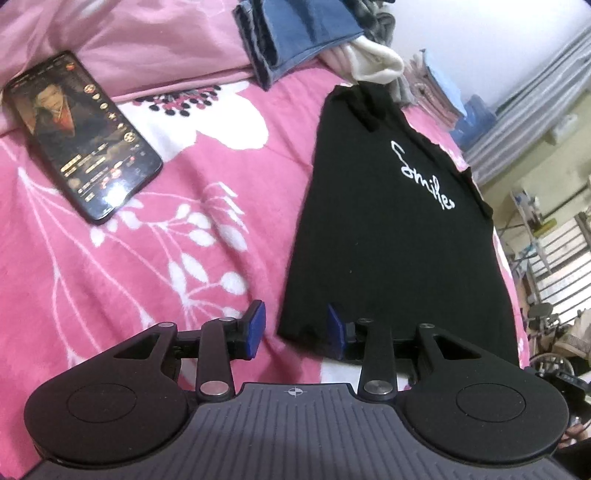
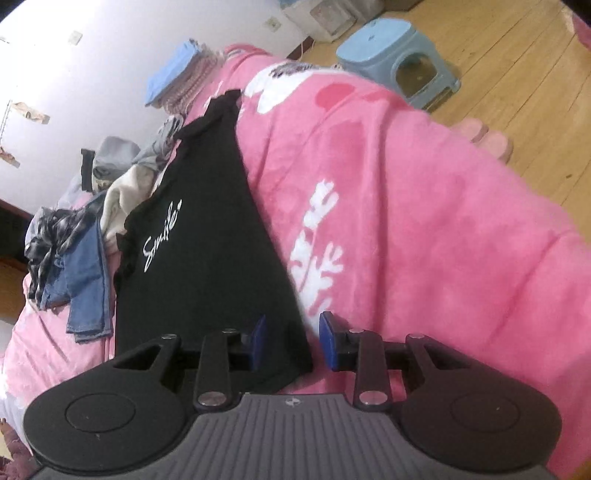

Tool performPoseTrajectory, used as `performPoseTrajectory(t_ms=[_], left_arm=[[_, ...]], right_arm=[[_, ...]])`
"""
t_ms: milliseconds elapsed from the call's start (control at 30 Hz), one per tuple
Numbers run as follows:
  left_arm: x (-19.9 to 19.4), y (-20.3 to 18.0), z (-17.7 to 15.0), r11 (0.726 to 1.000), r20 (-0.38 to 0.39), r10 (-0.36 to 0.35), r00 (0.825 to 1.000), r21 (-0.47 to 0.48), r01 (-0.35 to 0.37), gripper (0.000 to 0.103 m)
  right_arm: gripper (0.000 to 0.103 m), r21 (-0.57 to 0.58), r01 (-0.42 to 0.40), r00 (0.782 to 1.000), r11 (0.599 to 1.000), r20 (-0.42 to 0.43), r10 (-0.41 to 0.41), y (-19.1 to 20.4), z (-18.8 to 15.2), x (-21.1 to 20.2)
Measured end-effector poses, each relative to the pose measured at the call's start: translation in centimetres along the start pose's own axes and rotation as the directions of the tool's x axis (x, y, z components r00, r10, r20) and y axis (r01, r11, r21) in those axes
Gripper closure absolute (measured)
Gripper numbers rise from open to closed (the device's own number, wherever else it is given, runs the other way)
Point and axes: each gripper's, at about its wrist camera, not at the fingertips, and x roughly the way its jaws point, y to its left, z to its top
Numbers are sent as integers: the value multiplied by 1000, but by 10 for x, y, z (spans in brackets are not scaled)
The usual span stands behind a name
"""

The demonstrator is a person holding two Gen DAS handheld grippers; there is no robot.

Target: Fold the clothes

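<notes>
A black T-shirt [image 1: 388,236] with white "Smile" script lies flat on the pink floral blanket [image 1: 147,258], folded into a long narrow strip. My left gripper [image 1: 296,328] is open, its jaws standing either side of the shirt's near left corner. In the right wrist view the same shirt [image 2: 207,240] runs away from me. My right gripper [image 2: 293,341] is open, its jaws standing either side of the shirt's near right corner. Nothing is held.
A phone [image 1: 81,136] with a lit screen lies on the blanket at the left. Blue jeans [image 1: 295,33] and other loose clothes [image 2: 118,184] are piled beyond the shirt. Folded towels [image 2: 177,74] sit at the far end. A blue plastic stool [image 2: 399,62] stands on the wooden floor.
</notes>
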Motion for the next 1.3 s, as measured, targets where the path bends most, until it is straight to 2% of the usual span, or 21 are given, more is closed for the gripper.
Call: performPoseTrajectory(t_ms=[167,400,467,500,533,600,633,767,1000,1167,1300], left_arm=[[3,-2,-6,998,-38,18,999,58,-15,66],[11,-8,-6,995,-4,20,1000,95,-20,66],[11,-14,-8,988,-1,30,1000,149,-30,73],[10,-18,-10,982,4,42,999,185,-42,81],[10,-22,-11,974,10,54,998,220,-55,91],[6,-28,-13,962,27,61,998,265,-65,101],[4,-30,-14,959,36,57,998,275,-65,102],[-15,-33,-8,966,67,29,997,253,-45,103],[-35,-30,3,982,22,-9,1000,188,5,103],[-32,-26,-11,974,-33,37,999,223,-28,103],[-28,-23,-23,965,-80,79,994,256,-56,103]], right_arm=[[70,-39,-22,999,999,-40,21,5,-5,1],[74,-90,-10,998,996,-60,4,13,-6,3],[83,-118,6,997,993,-78,-16,17,-8,6],[93,-145,19,996,989,-82,-31,21,-10,7],[97,-171,32,995,985,-84,-46,25,-12,7],[99,-199,50,995,979,-71,-66,31,-14,4],[99,-205,53,996,977,-60,-67,33,-14,1],[100,-207,59,997,977,-28,-66,41,-6,-17],[100,-241,56,996,969,-51,-70,61,3,-40],[100,-231,83,990,970,-89,-105,56,-7,-47],[100,-236,123,977,964,-142,-159,41,-23,-38]])
